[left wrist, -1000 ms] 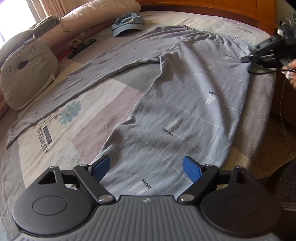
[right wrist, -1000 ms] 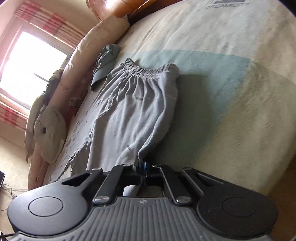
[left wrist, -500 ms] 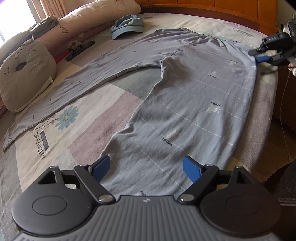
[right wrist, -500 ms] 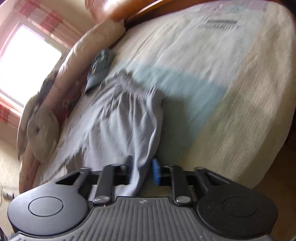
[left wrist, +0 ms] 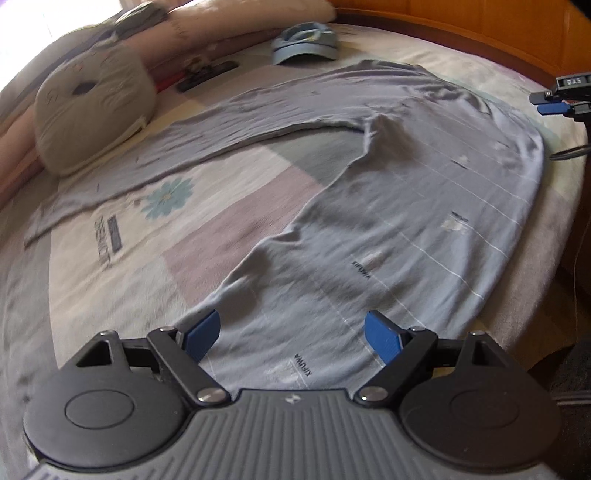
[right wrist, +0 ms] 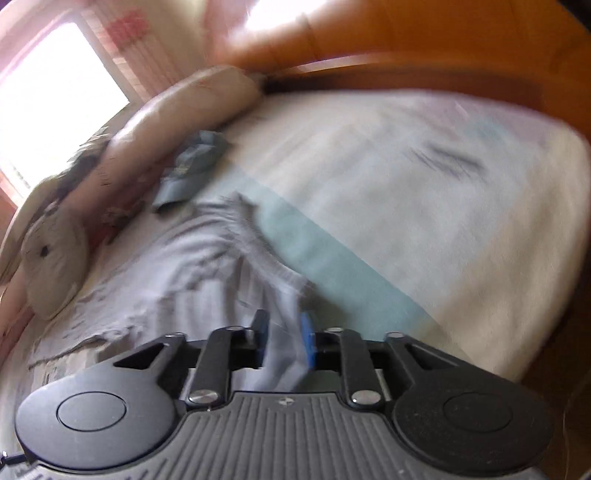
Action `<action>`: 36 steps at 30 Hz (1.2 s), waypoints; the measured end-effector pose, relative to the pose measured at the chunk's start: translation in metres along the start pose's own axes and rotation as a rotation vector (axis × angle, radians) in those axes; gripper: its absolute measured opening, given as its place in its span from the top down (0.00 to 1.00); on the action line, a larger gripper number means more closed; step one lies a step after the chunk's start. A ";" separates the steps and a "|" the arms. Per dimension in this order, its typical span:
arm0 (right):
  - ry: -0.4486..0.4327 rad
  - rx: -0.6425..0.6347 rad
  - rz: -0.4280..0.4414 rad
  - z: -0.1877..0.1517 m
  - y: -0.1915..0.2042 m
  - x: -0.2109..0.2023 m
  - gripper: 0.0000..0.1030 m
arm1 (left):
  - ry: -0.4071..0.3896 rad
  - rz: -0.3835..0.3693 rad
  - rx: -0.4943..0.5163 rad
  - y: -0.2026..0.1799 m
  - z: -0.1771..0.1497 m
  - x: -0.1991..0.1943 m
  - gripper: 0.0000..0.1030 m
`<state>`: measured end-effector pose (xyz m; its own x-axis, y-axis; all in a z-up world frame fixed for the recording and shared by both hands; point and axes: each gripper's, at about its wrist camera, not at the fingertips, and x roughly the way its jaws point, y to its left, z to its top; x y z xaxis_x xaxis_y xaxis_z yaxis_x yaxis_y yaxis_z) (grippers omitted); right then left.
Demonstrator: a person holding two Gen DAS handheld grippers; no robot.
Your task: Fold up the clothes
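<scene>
Lying spread across the bed [left wrist: 229,236] is the task's thing, a pair of grey trousers [left wrist: 399,229], both legs splayed apart in a wide V, the waistband off toward the far side near the headboard [left wrist: 480,33]. One leg runs out flat toward the pillows, the other comes down toward the near edge, right under the left claw [left wrist: 291,332].

That left claw hangs released, blue pads wide apart, straddling the hem end of the near leg without pinching it. Poised at a cuff like that, I'd judge it's lined up to take hold there, but nothing's gripped.

Over at the waist side, the right claw [right wrist: 284,336] has its pads partly parted with grey cloth running between them; the picture is smeared, and I'd call it loosened rather than clenched. Flat and unfolded as the trousers lie, they suit someone smoothing them out for a fold.

Further out: a patchwork sheet with a blue flower [left wrist: 168,195] print, a round cat-face cushion [left wrist: 92,110], a long bolster pillow [right wrist: 177,110], a blue cap [left wrist: 304,42] beyond the waistband. Orange wood rims the bed, and a bright window [right wrist: 55,96] with reddish curtains glares behind.
</scene>
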<state>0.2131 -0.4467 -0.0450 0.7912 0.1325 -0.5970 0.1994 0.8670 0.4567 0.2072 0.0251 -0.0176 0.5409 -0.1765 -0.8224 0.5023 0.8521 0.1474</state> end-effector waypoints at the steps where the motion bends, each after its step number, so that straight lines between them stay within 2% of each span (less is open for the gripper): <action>1: -0.002 -0.026 -0.003 0.003 0.005 0.000 0.60 | 0.002 -0.006 -0.020 0.002 -0.002 0.001 0.17; 5: 0.051 -0.108 0.015 -0.006 0.026 0.012 0.57 | 0.043 -0.026 -0.115 0.011 -0.016 0.007 0.17; 9: 0.139 -0.180 0.048 -0.026 0.050 0.031 0.54 | 0.150 -0.019 -0.270 0.029 -0.043 0.013 0.17; 12: 0.206 -0.233 0.074 -0.041 0.068 0.045 0.54 | 0.140 -0.009 -0.362 0.044 -0.061 -0.001 0.17; 17: 0.247 -0.289 0.133 -0.050 0.097 0.055 0.42 | 0.096 0.038 -0.507 0.069 -0.085 -0.029 0.17; 22: 0.285 -0.339 0.191 -0.058 0.129 0.062 0.41 | 0.056 0.086 -0.741 0.102 -0.120 -0.046 0.17; 27: 0.322 -0.385 0.234 -0.067 0.156 0.068 0.39 | -0.039 0.066 -1.024 0.137 -0.166 -0.056 0.17; 30: 0.336 -0.406 0.239 -0.071 0.166 0.070 0.38 | -0.082 0.074 -1.139 0.157 -0.191 -0.056 0.18; 32: 0.339 -0.416 0.236 -0.072 0.171 0.069 0.38 | -0.154 0.035 -1.207 0.168 -0.204 -0.058 0.18; 36: 0.332 -0.422 0.221 -0.070 0.176 0.067 0.36 | -0.251 0.018 -1.306 0.192 -0.222 -0.059 0.18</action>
<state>0.2607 -0.2517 -0.0515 0.5504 0.4164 -0.7237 -0.2510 0.9092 0.3323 0.1218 0.3087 -0.0630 0.7207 -0.1256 -0.6818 -0.4417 0.6748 -0.5912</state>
